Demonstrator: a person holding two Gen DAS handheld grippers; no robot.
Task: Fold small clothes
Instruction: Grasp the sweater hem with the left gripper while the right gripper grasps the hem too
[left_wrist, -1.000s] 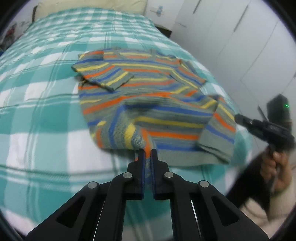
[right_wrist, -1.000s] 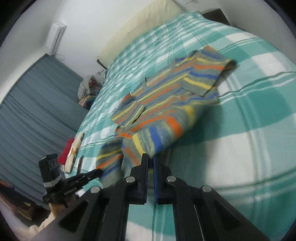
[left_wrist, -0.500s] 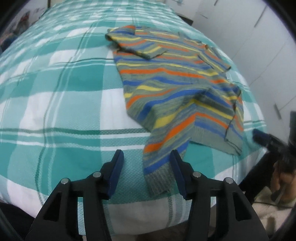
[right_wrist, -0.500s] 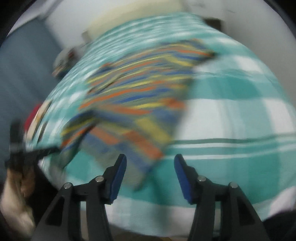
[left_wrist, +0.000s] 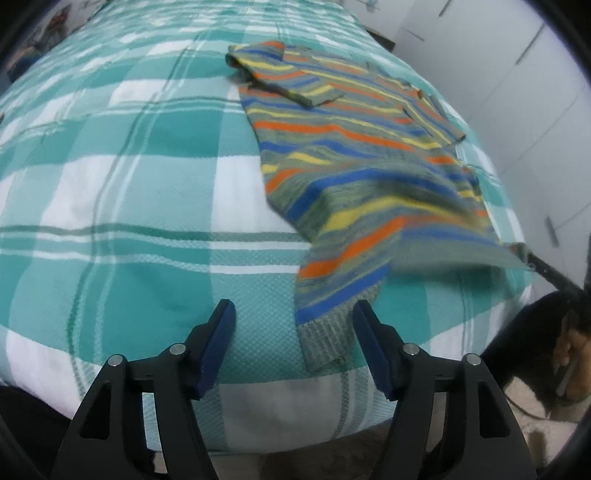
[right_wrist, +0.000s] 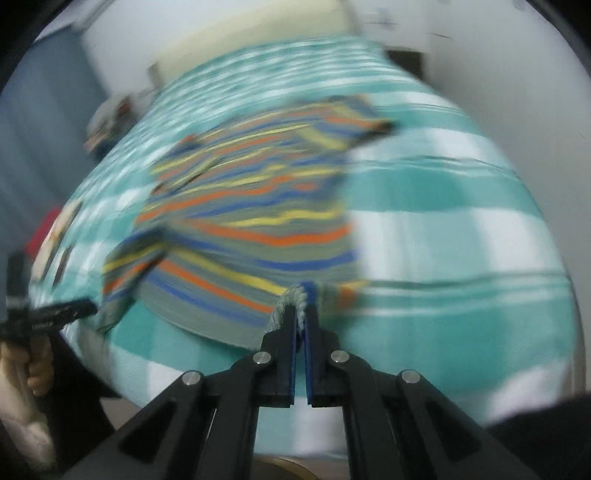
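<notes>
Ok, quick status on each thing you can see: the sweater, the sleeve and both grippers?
Striped knit sweater: spread on the teal checked bedspread, hem corner lifted.
Near sleeve: lying flat, cuff between the open fingers, not gripped.
Left gripper: open.
Right gripper: shut on the sweater's ribbed hem.

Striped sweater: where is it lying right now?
The striped sweater lies on the teal checked bedspread, right of centre in the left wrist view, one hem corner near the open left gripper, another pinched by the right gripper.

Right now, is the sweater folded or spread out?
Mostly spread: the sweater lies flat on the bed, only its far sleeve folded in.
</notes>
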